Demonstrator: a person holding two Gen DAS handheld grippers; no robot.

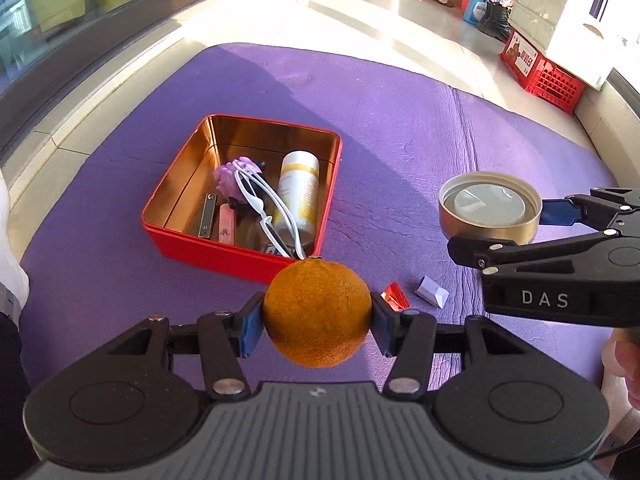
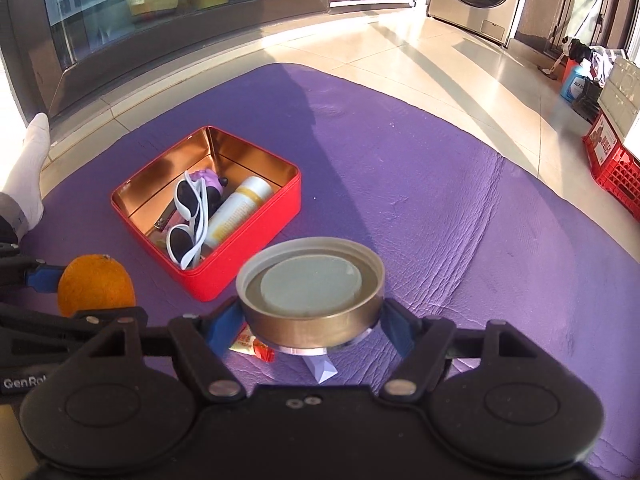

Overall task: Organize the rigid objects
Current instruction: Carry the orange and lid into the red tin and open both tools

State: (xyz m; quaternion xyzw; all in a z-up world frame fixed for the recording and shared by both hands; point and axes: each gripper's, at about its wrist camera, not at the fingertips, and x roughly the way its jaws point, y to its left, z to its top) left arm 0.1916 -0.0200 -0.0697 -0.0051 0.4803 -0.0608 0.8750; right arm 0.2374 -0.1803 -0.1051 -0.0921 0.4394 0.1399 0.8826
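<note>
My left gripper is shut on an orange, held above the purple mat just in front of the red tin box. In the right wrist view the orange shows at the left. My right gripper is shut on a round gold lid with a pale disc inside, held above the mat to the right of the red tin box. The gold lid shows at the right in the left wrist view. The box holds white sunglasses, a white and yellow bottle and a lilac toy.
A red wrapper and a small pale lilac block lie on the mat below the grippers. A red crate and a blue bottle stand on the tiled floor at the far right. A white-socked foot rests at the left.
</note>
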